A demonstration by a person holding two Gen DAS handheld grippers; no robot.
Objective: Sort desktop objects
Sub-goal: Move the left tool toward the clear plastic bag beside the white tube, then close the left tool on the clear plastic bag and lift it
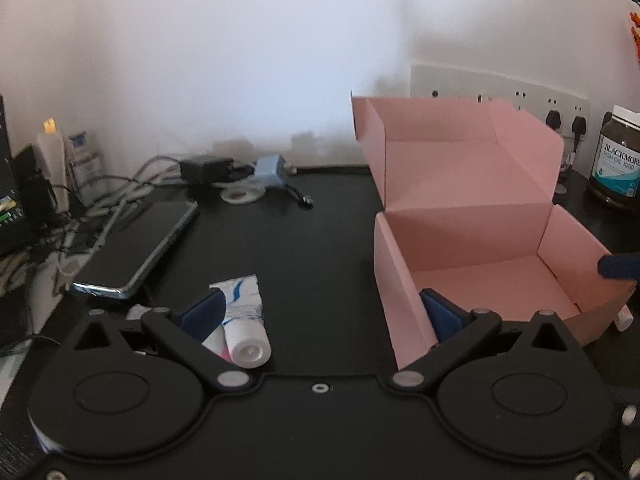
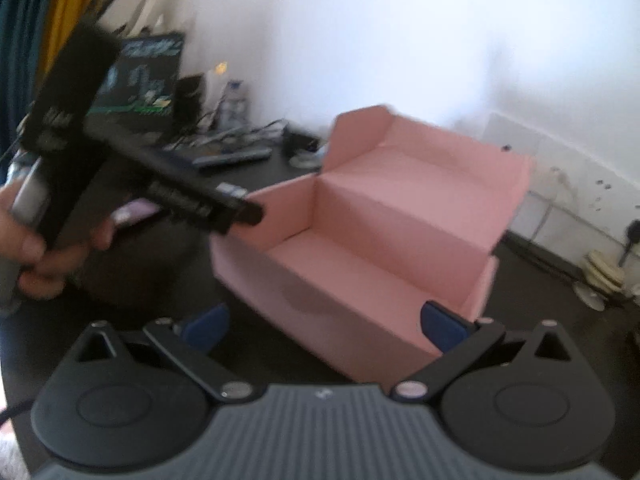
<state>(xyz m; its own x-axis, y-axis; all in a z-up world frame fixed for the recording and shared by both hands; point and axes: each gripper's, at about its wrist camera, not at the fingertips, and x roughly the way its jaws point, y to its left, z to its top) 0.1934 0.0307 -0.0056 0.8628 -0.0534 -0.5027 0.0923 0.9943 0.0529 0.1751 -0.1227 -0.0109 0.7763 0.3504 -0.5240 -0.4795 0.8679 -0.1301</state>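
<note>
Tube [image 1: 244,320] shows left-side only; right view perhaps blurred.

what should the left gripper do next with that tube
Probably shift left and close on the tube: the left gripper is open, the tube lies by its left finger rather than between the fingers, and the pink box stands open and empty.
</note>
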